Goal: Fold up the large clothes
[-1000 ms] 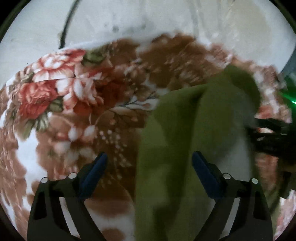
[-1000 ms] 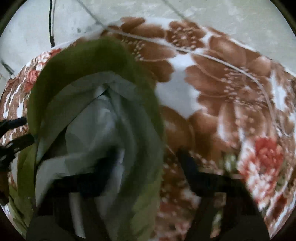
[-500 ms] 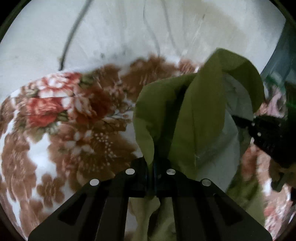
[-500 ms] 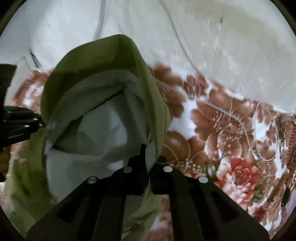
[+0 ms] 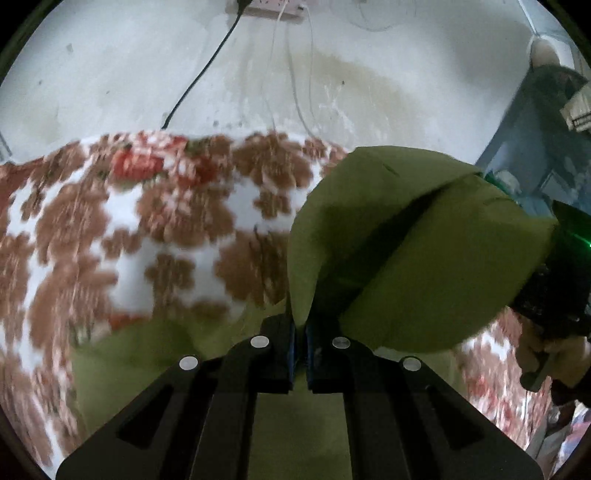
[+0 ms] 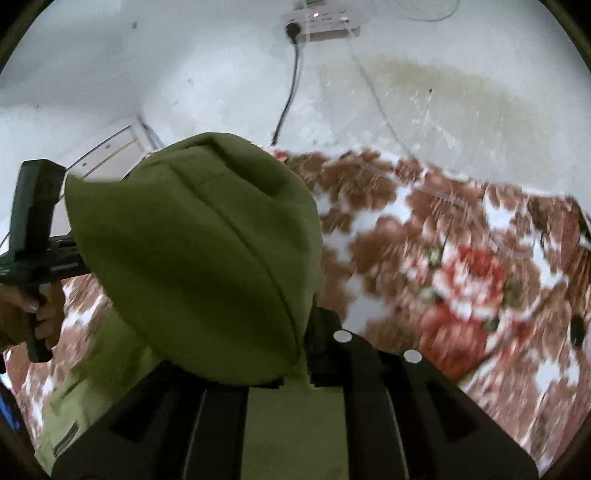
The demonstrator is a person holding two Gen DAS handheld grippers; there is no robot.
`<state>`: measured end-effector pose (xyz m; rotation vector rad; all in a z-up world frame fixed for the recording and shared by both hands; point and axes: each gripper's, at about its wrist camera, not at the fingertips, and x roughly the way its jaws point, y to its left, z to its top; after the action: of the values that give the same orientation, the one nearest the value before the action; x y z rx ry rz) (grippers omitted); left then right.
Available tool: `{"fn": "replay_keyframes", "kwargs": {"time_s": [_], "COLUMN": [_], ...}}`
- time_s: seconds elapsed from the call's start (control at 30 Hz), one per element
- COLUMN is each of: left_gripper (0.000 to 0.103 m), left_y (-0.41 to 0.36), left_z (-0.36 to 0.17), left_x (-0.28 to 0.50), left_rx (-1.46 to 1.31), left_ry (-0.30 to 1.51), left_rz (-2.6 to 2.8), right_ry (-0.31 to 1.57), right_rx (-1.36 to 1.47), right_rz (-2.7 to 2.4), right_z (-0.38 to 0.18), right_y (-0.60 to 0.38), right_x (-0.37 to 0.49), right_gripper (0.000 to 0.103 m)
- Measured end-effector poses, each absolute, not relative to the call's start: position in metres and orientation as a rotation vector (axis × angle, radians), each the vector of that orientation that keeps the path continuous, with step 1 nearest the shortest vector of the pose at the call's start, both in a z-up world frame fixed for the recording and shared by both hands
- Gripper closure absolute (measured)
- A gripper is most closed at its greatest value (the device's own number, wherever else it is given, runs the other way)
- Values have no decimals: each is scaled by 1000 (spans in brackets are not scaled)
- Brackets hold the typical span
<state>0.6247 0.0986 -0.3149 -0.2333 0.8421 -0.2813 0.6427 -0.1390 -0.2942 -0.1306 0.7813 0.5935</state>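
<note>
Both my left tongs (image 5: 300, 354) and right tongs (image 6: 308, 354) pinch the green garment (image 5: 413, 251) above the floral bed (image 5: 110, 240). Mid-fold; next, carry edge across, lay flat.

One olive-green fabric garment (image 5: 424, 258), bunched and folded over itself. One white blanket with brown and red flower print (image 5: 122, 240) under it. Two black two-finger grippers: left gripper (image 5: 300, 343) and right gripper (image 6: 308, 350), one per view, each clamped on the green cloth. One white power strip (image 6: 325, 22) on the wall, with one black cable (image 6: 288, 96) plugged in. Thin white cords hang from it too; count unclear.
</note>
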Motion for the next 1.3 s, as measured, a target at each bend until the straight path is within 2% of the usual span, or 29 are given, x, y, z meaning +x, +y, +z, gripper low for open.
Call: {"fn": "replay_keyframes", "kwargs": {"time_s": [0.1, 0.2, 0.27, 0.33, 0.4, 0.47, 0.5, 0.53, 0.63, 0.77, 0.9, 0.97, 1.07, 1.3], "left_gripper": [100, 99, 99, 96, 94, 79, 63, 56, 46, 42, 41, 41, 35, 36], "left_y": [94, 90, 90, 88, 86, 86, 86, 85, 87, 104, 122, 119, 105, 59], "left_z": [-337, -360, -376, -388, -402, -419, -426, -432, -445, -446, -419, -401, -386, -417], "left_x": [587, 556, 540, 523, 505, 486, 479, 468, 441, 414, 409, 419, 441, 486], "left_rx": [-259, -274, -285, -277, -250, -222, -210, -181, -131, -143, -189, -176, -146, -42], "left_ry": [877, 913, 933, 953, 980, 1024, 1041, 1055, 1095, 1123, 1068, 1026, 979, 1005], "left_rz": [-278, -262, -252, -241, -242, -237, -241, -239, -223, -180, -149, -161, -206, -257], "right_ry": [801, 922, 987, 1050, 1077, 1117, 1132, 1154, 1236, 1310, 1231, 1166, 1143, 1128], "right_rx": [-247, -268, -273, -274, -295, -320, -325, -326, -307, -289, -290, -254, -200, -245], "right_rz": [580, 600, 614, 627, 637, 648, 648, 648, 631, 567, 507, 486, 480, 476], "right_z": [-319, -356, -376, -394, -405, -417, -421, -426, -440, -448, -419, -399, -392, -414], "right_y": [-136, -139, -145, -152, -159, -167, -170, -175, -193, -223, -227, -217, -195, -134], "right_x": [597, 562, 548, 526, 509, 494, 491, 485, 469, 450, 460, 475, 491, 517], "right_gripper": [90, 88, 81, 58, 54, 49, 43, 37, 18, 18, 17, 12, 11, 11]}}
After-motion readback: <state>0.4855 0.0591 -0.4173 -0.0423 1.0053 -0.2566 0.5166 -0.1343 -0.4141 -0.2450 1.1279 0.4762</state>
